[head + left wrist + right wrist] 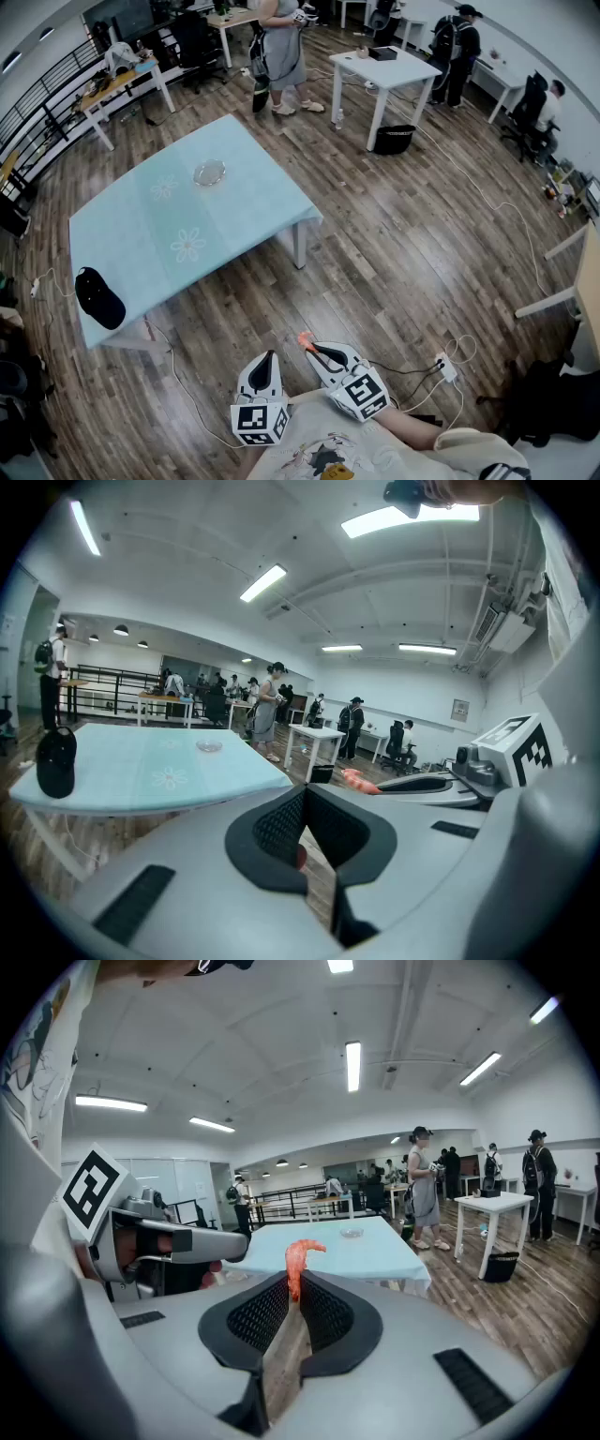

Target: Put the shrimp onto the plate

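Closest, the right gripper [293, 1286] is clamped on the shrimp's [297, 1262] lower end. The shrimp's long axis carries on straight out from the jaw tips, and its free end curls over to the right. Just beside it, the left gripper [302, 797] has its jaws together on nothing. Farther off, well apart from both, the glass plate [210, 172] sits on the light blue table [244, 225], which also bears a black cap [98, 297].

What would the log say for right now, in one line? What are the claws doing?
right claw: shut on shrimp | left claw: shut, empty | plate: on table, away from both claws | shrimp not yet on plate
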A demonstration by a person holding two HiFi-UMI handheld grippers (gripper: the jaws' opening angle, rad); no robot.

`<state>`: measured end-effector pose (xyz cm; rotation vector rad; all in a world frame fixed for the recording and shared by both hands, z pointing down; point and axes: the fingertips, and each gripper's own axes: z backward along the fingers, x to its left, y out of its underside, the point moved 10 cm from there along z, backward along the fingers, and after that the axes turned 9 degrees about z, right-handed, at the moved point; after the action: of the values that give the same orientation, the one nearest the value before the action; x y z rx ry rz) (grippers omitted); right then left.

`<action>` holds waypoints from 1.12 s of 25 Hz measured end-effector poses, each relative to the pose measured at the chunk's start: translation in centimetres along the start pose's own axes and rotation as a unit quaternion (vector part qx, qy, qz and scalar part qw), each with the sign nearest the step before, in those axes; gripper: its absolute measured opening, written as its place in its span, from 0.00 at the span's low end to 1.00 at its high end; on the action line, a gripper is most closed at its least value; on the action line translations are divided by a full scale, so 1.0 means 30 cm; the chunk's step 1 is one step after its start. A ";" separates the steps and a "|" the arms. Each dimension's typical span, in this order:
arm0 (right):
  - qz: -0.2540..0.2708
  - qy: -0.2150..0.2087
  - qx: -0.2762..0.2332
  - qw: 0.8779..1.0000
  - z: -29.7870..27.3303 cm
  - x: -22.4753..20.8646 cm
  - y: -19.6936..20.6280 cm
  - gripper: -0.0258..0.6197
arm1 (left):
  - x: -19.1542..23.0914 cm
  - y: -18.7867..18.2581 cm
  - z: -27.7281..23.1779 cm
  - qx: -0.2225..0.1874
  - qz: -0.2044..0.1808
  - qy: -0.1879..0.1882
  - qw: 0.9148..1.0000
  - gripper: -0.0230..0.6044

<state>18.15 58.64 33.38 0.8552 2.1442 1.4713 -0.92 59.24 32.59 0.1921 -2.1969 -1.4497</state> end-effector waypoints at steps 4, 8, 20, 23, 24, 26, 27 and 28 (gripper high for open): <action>-0.024 0.017 -0.003 1.000 -0.025 -0.008 0.005 0.13 | 0.039 0.019 -0.020 0.010 0.030 -0.001 0.999 0.05; -0.036 0.011 -0.002 0.999 -0.006 -0.036 0.032 0.13 | -0.016 0.052 -0.054 0.025 0.030 0.000 0.999 0.05; -0.035 -0.017 -0.043 0.998 0.132 -0.191 0.092 0.13 | -0.265 0.068 -0.172 0.023 -0.006 -0.001 1.000 0.05; -0.070 -0.024 -0.034 0.997 0.154 -0.250 0.096 0.13 | -0.326 0.036 -0.180 0.034 -0.023 -0.010 0.999 0.05; -0.074 -0.026 -0.032 0.996 0.160 -0.265 0.096 0.13 | -0.341 0.034 -0.182 0.036 -0.021 -0.014 0.999 0.05; -0.076 -0.029 -0.033 0.996 0.164 -0.290 0.099 0.13 | -0.362 0.048 -0.193 0.040 -0.020 -0.019 0.999 0.05; -0.078 -0.031 -0.036 0.996 0.159 -0.298 0.101 0.13 | -0.365 0.054 -0.200 0.044 -0.024 -0.020 0.999 0.05; -0.082 -0.033 -0.039 0.995 0.150 -0.302 0.102 0.13 | -0.365 0.057 -0.207 0.048 -0.027 -0.021 0.998 0.05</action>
<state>28.42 56.34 34.46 0.6733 2.0419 1.4130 11.78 59.00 32.49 0.2575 -2.3133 -1.3891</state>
